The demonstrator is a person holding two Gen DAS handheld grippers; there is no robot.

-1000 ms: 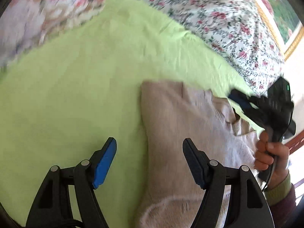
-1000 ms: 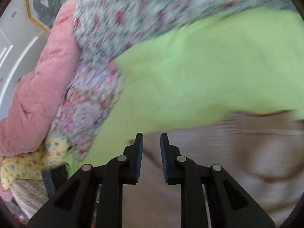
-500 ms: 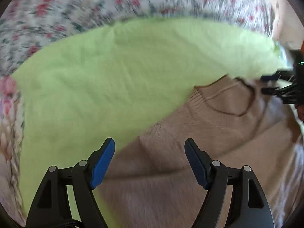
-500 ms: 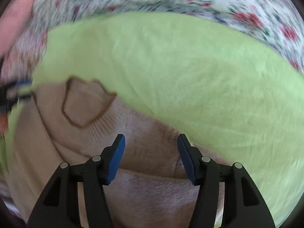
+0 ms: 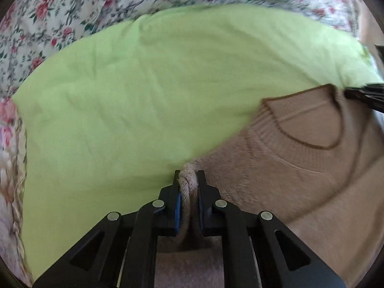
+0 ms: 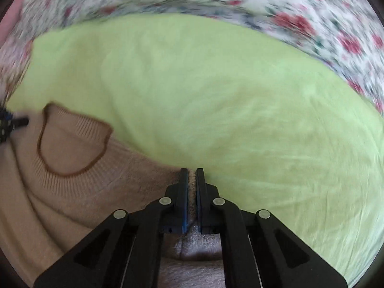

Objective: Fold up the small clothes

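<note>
Nearest the left wrist camera, the left gripper [image 5: 188, 180] has its jaws clenched on a bunched roll of the beige sweater [image 5: 300, 180]. The knit fills the narrow gap between the blue pads and pokes out just past the fingertips. These jaws have just been closing, and the cloth is caught between them. From that pinch the sweater spreads away to the right in this view, lying flat on the green sheet [image 5: 144, 91]. Its ribbed neckline [image 5: 309, 129], edged in a darker brown line, lies further out and to the right. At the far right edge of this view the tips of the other gripper show as a dark shape touching the cloth beside the neckline.

In the right wrist view, the right gripper [image 6: 191, 180] is likewise clamped on the sweater [image 6: 96, 204]. A thin fold of knit stands between its pads, which are almost together. These jaws too have just been closing, with the fabric between them. Here the garment runs off to the left of the jaws, and the neckline [image 6: 72, 144] sits up and to the left. The left gripper's tips are only just visible at the left rim, at the cloth beside the collar. So each pair of jaws holds the sweater at one side of the neck opening, at the edge where the knit meets the sheet.

Beyond the sweater the green sheet [image 6: 228, 96] stretches wide and lightly creased. Past its far edge lies a floral bedcover [image 5: 72, 7], white with red roses, blurred in the right view [image 6: 312, 19].
</note>
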